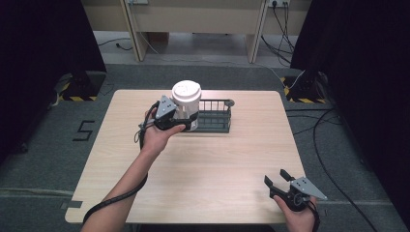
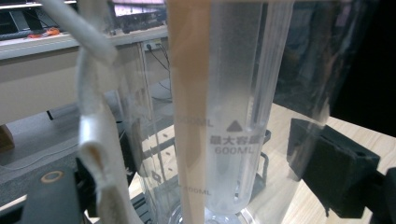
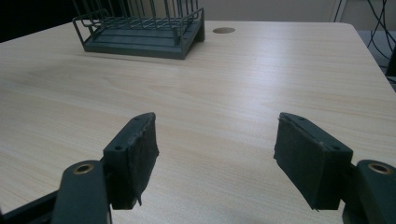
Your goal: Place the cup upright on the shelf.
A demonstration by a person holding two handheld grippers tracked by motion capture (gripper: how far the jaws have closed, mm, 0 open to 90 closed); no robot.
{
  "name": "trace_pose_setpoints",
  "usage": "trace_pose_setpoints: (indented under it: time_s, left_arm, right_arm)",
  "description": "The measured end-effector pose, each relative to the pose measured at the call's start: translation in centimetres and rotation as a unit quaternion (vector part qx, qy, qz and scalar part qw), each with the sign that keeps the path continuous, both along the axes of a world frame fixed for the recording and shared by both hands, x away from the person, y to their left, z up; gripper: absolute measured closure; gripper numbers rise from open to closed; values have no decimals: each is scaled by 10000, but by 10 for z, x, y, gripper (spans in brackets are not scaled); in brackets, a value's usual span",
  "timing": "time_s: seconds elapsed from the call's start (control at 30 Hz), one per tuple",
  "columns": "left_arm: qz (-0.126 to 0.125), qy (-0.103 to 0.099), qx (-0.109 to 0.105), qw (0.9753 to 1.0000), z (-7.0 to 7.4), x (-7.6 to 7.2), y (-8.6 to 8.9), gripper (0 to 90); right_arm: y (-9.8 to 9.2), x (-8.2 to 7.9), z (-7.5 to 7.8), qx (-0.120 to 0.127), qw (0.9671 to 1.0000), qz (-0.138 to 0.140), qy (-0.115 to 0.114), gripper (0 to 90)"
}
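Note:
A clear plastic bottle [image 1: 186,104] with a white lid stands upright at the left end of a dark wire rack [image 1: 216,117] on the far half of the table. My left gripper [image 1: 183,122] is shut on the bottle's lower body. In the left gripper view the bottle [image 2: 233,116] carries a 600ML mark, a white strap [image 2: 93,140] hangs down its side, and a black jaw sits on each side of it. I cannot tell whether the bottle rests in the rack. My right gripper [image 1: 276,177] sits open at the near right of the table, and nothing lies between its pads [image 3: 135,158].
The rack [image 3: 140,32] has thin upright bars along its length. A round cable hole [image 3: 223,30] sits in the wooden table [image 1: 203,164] behind the rack. Cables trail on the floor to the right, and dark curtains flank both sides.

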State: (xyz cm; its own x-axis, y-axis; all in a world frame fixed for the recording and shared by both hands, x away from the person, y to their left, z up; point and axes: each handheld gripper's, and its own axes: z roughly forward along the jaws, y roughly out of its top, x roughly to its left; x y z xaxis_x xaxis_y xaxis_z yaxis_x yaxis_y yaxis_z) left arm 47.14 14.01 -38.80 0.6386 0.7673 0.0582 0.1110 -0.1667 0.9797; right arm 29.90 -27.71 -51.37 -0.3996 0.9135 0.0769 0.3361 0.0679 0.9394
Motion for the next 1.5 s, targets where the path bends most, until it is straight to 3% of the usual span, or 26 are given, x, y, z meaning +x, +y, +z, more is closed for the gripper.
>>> trace_pose_setpoints:
  time_s: [0.87, 1.5]
  left_arm:
    - [0, 15, 4, 10000, 9, 26, -19, 173]
    - [182, 55, 32, 9998, 14, 50, -33, 173]
  right_arm:
    - [-1, 0, 0, 68, 10000, 0, 25, 306]
    - [-2, 1, 0, 101, 9999, -3, 68, 309]
